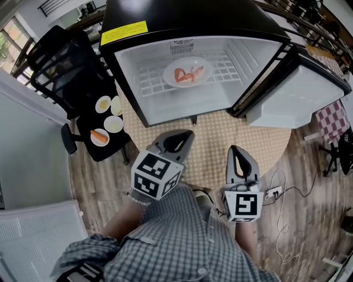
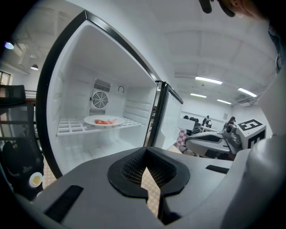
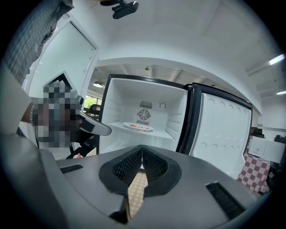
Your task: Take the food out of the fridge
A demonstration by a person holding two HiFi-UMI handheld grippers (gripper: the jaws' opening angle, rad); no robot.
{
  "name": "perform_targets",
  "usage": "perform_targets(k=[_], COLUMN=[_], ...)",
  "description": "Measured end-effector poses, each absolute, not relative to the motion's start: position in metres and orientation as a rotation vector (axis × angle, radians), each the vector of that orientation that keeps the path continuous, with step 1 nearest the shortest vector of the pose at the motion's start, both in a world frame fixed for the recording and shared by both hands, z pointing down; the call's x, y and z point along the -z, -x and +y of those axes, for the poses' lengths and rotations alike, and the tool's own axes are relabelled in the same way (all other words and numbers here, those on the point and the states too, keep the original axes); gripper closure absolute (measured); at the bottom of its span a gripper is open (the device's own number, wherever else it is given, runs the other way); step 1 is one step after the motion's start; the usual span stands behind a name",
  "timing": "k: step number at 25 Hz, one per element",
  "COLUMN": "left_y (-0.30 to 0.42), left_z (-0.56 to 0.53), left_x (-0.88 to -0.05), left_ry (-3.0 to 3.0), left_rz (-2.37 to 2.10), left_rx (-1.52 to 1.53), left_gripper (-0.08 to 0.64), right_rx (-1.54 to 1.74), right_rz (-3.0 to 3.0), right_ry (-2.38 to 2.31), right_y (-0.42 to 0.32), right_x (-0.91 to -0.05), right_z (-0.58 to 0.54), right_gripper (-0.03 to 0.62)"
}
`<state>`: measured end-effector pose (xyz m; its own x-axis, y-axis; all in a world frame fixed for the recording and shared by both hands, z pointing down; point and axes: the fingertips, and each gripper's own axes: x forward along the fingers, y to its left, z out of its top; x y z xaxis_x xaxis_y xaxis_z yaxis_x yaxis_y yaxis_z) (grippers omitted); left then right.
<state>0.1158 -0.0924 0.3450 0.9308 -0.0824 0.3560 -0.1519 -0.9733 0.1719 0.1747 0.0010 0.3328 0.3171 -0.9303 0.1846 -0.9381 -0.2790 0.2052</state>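
the open fridge [image 1: 182, 16] held one plate [image 1: 170, 69] of red food [image 1: 185, 75] on its wire shelf [image 1: 146, 80] (door [image 1: 298, 93] swung right); left gripper [image 1: 189, 134] and right gripper [image 1: 235, 150], both closed and empty, hung nearer.

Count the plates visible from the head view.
5. One plate on the fridge shelf; four small plates on the black chair beside it. Others may be hidden.

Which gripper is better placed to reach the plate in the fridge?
Left, probably: the left gripper lines up with the plate, nearer the fridge; the right gripper sits off toward the open door. Both shut, empty.
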Motion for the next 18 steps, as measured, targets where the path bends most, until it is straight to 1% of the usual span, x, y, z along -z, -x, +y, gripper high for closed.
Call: perform_targets(k=[14,18], left_y=[-0.118,-0.124], left_z=[-0.126,-0.130], left_x=[-0.354,-0.353], left_ry=[-2.798,-2.765], left_rz=[-0.403,-0.477], left_rx=[-0.501,-0.483], left_gripper=[0.557,0.556], right_rx=[-0.082,-0.148], right_rz=[-1.865,-1.914], right_ry=[-2.153,-2.079], right_y=[-0.189,-0.196], right_x=[-0.343,-0.351], right_z=[-0.046,-0.054], right_gripper=[0.581,0.581])
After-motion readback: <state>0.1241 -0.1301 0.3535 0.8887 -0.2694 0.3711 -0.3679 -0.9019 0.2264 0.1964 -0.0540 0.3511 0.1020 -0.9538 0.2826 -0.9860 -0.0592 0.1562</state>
